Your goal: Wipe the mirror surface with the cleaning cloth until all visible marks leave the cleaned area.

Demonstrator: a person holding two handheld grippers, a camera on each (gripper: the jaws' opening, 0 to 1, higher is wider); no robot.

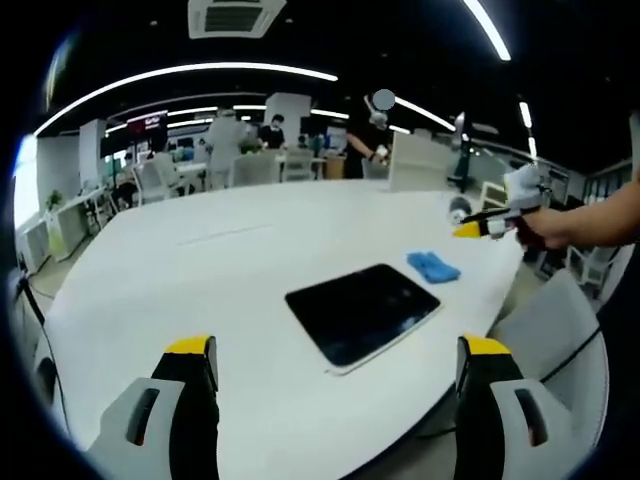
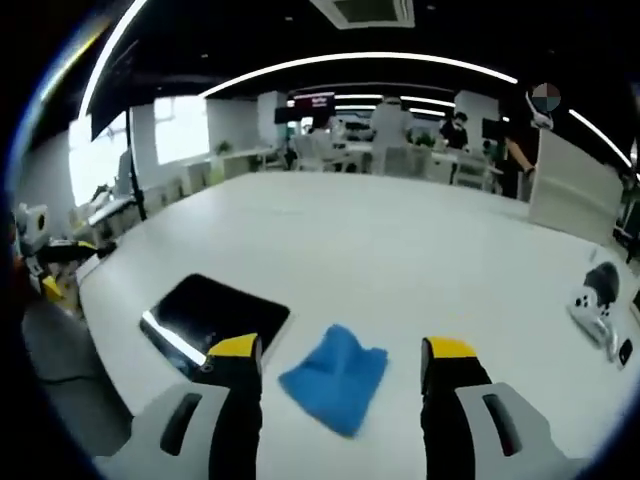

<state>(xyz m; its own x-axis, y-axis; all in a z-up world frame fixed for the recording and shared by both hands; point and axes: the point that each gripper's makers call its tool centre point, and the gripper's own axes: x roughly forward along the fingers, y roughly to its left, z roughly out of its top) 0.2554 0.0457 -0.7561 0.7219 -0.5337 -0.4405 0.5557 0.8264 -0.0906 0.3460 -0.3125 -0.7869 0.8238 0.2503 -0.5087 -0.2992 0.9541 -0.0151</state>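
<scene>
In the left gripper view, the left gripper [image 1: 335,372] is hovering wide open and empty over the near counter [image 1: 200,270] edge, with the mirror [image 1: 362,312] lying flat just beyond, its long axis running near-left to far-right toward the cloth [image 1: 433,266]. In the right gripper view, the right gripper [image 2: 338,365] is waiting open right above the crumpled cloth [image 2: 335,377], the mirror [image 2: 212,312] lying to its left; judging by this, wiping is not yet beginning.

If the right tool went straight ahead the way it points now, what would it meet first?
Most likely the blue cleaning cloth, lying on the white table between the right tool's open jaws. The mirror lies off to the left of that line. Depth is uncertain.
</scene>
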